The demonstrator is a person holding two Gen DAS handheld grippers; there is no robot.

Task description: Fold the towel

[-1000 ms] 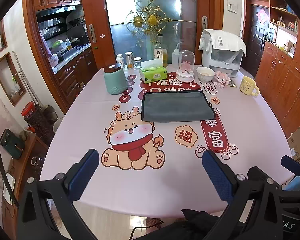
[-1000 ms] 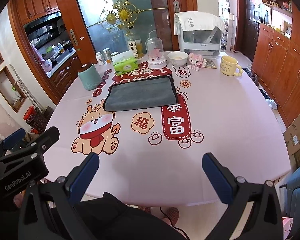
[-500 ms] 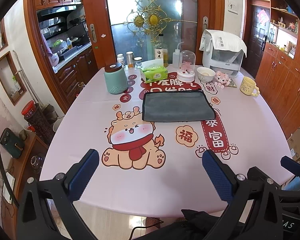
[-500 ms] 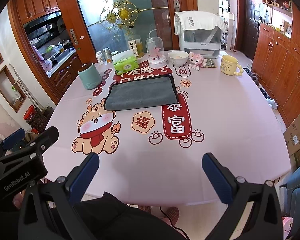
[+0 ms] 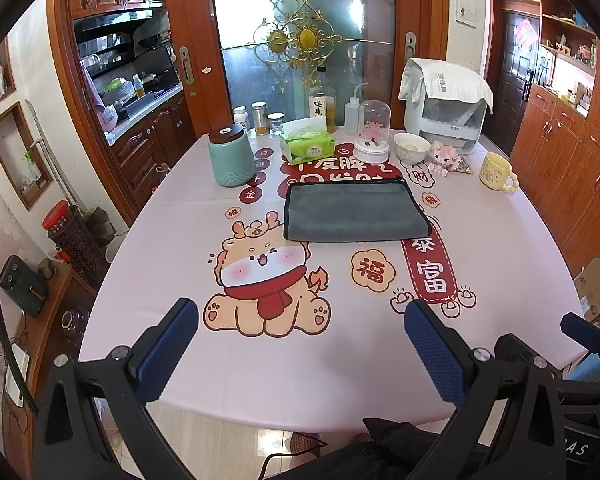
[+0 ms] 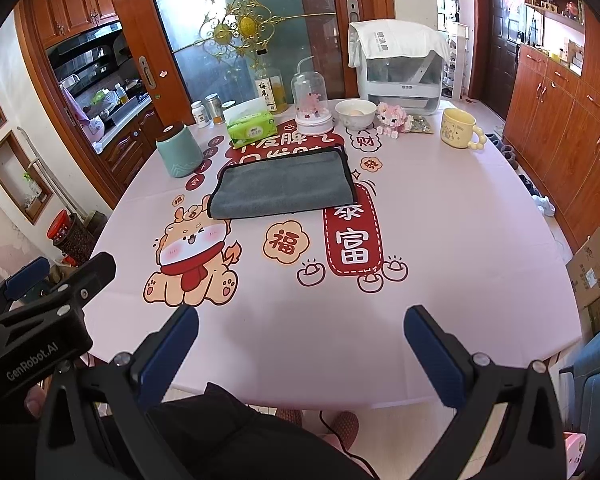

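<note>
A dark grey towel (image 5: 354,211) lies flat on the pink printed tablecloth (image 5: 180,240), past the middle of the table; it also shows in the right wrist view (image 6: 284,187). My left gripper (image 5: 300,320) is open and empty, held over the near table edge, well short of the towel. My right gripper (image 6: 300,326) is open and empty too, over the near edge to the right. Each gripper shows at the edge of the other's view.
Behind the towel stand a teal jar (image 5: 231,156), a green tissue pack (image 5: 307,145), a glass dome (image 5: 374,132), a white bowl (image 5: 411,147), a pink toy (image 5: 444,157) and a yellow mug (image 5: 496,171). Bottles and a white appliance (image 5: 446,112) line the far edge.
Both views have crept slightly forward toward the table. The towel has not moved and both grippers stay open.
</note>
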